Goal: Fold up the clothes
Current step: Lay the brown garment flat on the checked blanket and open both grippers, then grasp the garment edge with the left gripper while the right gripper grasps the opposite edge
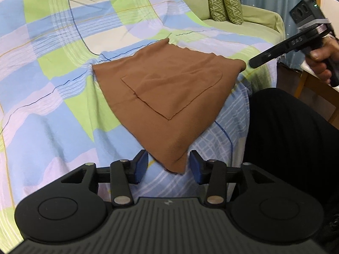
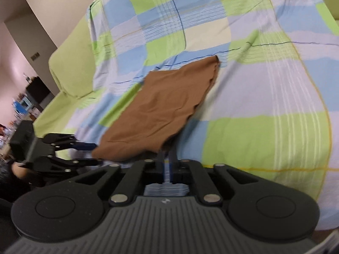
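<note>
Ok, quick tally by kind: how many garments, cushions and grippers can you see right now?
Brown garment: 1
Green patterned cushions: 2
Grippers: 2, left gripper and right gripper
Total: 5

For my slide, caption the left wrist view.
Open left gripper straddles a folded brown cloth's corner on checked sheet.

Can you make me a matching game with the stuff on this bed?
Things:
1. brown cloth
2. two pillows
3. left tongs
4. bedsheet

Clues:
A. green zigzag pattern
B. open, at the cloth's near corner
C. folded flat, with a stitched pocket
D. blue, green and lilac checks

Pairs: 1-C, 2-A, 3-B, 4-D
</note>
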Tool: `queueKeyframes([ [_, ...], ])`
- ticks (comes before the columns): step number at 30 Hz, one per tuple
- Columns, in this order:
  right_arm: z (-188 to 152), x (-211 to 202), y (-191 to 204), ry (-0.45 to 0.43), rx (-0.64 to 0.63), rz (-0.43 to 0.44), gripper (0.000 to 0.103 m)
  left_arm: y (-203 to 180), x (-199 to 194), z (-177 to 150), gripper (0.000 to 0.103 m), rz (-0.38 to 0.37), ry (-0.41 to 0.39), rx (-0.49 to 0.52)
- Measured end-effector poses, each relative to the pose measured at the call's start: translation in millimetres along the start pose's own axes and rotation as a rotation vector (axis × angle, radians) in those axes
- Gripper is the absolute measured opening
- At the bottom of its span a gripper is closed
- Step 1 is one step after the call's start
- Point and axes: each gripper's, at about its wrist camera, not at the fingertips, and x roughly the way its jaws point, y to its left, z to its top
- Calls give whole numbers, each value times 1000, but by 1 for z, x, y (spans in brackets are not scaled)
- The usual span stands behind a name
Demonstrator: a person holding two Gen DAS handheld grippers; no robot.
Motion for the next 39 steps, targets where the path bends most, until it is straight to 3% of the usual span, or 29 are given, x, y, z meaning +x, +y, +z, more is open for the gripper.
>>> queueKeyframes([
  [1, -1, 3, 1, 3, -20, 5, 17, 0, 0, 0, 50, -2, 0, 3],
  [6, 4, 29, 13, -39, -149, 68, 18, 0, 4, 2, 50, 1, -1, 2],
  [9, 13, 37, 12, -28, -90, 145, 6, 0, 6, 3, 51, 2, -3, 5],
  [10, 15, 38, 12, -10, -72, 156, 2, 0, 7, 4, 51, 2, -4, 8],
  [18, 14, 6, -7, 233, 102, 220, 0, 0, 8, 0, 54, -1, -5, 48],
  [22, 3, -9, -11, 266, 89, 111, 0, -3, 6, -2, 55, 16, -2, 104],
  [24, -3, -18, -5, 210, 50, 55, 4, -8, 1, -5, 55, 36, -4, 164],
  [28, -16, -21, 26, 135, -108, -25, 20, -26, -9, -18, 55, 91, -21, 404],
  [33, -36, -6, 66, 113, -339, -117, 20, -48, -7, -29, 55, 111, -38, 632],
  [36, -42, 5, 85, 123, -455, -162, 23, -52, 0, -28, 55, 124, -42, 661],
  [37, -44, 9, 90, 131, -482, -174, 29, -53, 3, -27, 54, 128, -43, 662],
  [39, -50, 22, 104, 148, -588, -226, 33, -52, 8, -25, 43, 136, -37, 652],
])
